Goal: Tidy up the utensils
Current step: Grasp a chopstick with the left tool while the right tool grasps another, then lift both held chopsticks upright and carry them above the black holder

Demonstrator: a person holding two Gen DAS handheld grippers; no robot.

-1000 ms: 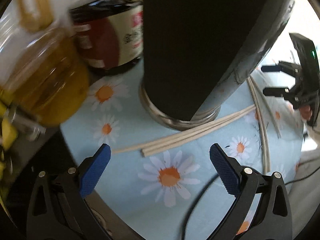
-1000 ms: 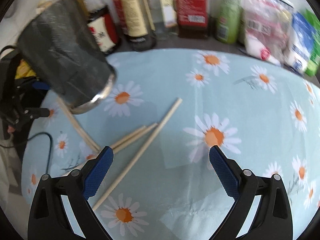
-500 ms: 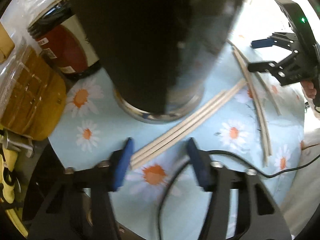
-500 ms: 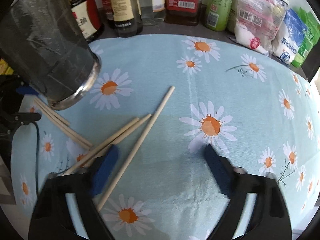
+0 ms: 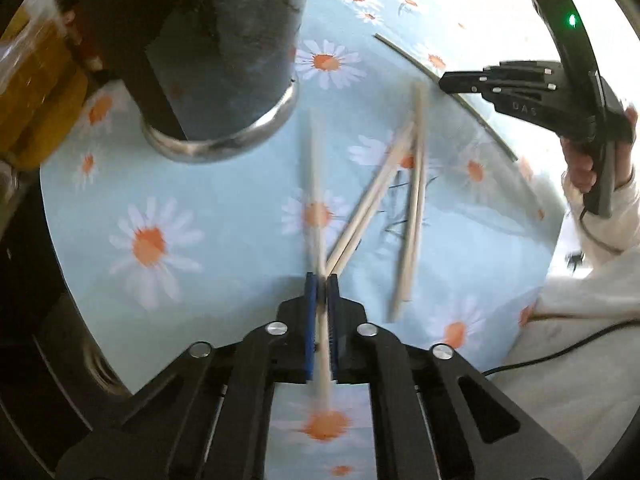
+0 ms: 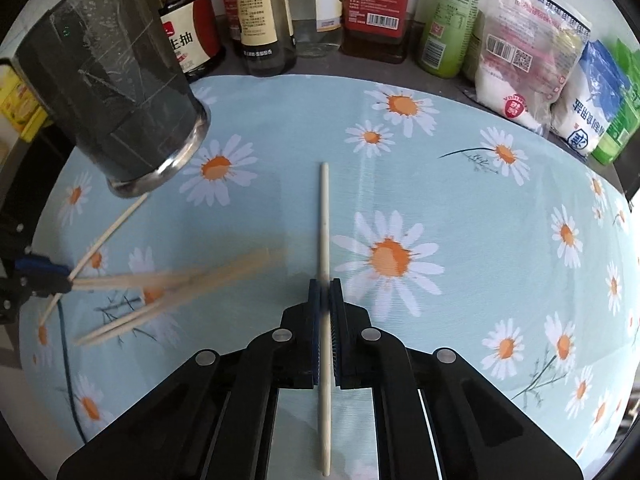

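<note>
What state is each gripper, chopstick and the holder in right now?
left gripper: just closed, shut on a chopstick.
right gripper: just closed, shut on a single chopstick.
loose chopsticks: lying crossed on the daisy cloth.
utensil holder: upright on the cloth; contents not visible.

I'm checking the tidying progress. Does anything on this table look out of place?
Yes. Loose chopsticks lie crossed and scattered on the daisy tablecloth beside the dark holder instead of standing in it. Each gripper, left and right, is shut on one chopstick.
</note>
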